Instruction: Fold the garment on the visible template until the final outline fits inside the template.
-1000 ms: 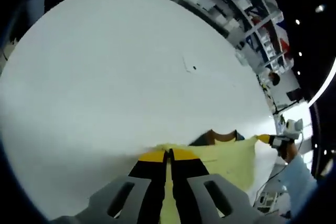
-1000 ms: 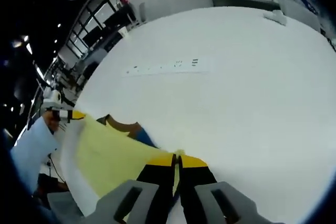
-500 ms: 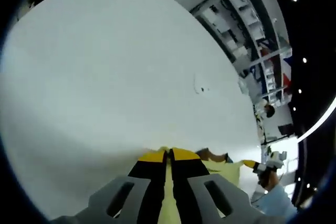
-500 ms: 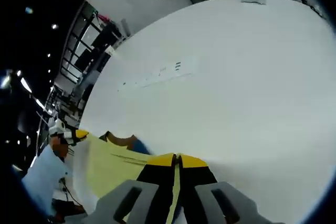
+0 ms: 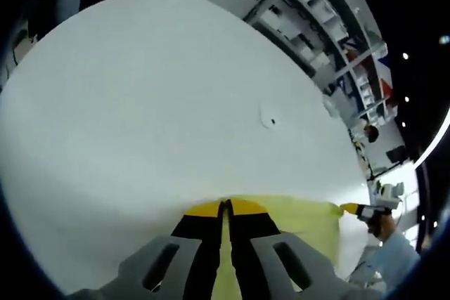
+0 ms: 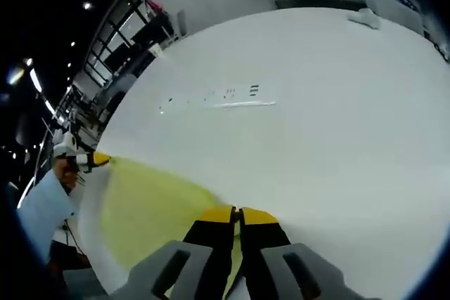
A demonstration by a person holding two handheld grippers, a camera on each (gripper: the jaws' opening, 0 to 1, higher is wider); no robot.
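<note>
In the left gripper view, your left gripper (image 5: 225,206) sits at the bottom centre of the frame, its yellow-tipped black jaws pressed together on the near edge of the yellow garment (image 5: 302,219). The cloth runs from the jaws toward the lower right of the frame as a taut, flat band. At its far corner, in the lower right, you can see your right gripper (image 5: 349,209), its yellow tip touching the garment, with your hand and a pale blue sleeve (image 5: 394,247) behind it. The white table (image 5: 140,117) takes up the left and centre of the frame; a small dark mark (image 5: 271,121) lies on it right of centre.

In the right gripper view, your left gripper (image 6: 103,160) shows at the left edge, its tip at the garment's corner, again with a pale sleeve (image 6: 42,209) below it. The garment (image 6: 148,209) spreads from there across the lower left to the bottom centre, where your right gripper (image 6: 236,213) pinches its edge between closed jaws. A pale strip with small dark marks (image 6: 218,98) lies on the table (image 6: 337,138) above centre. No containers are visible.
</note>
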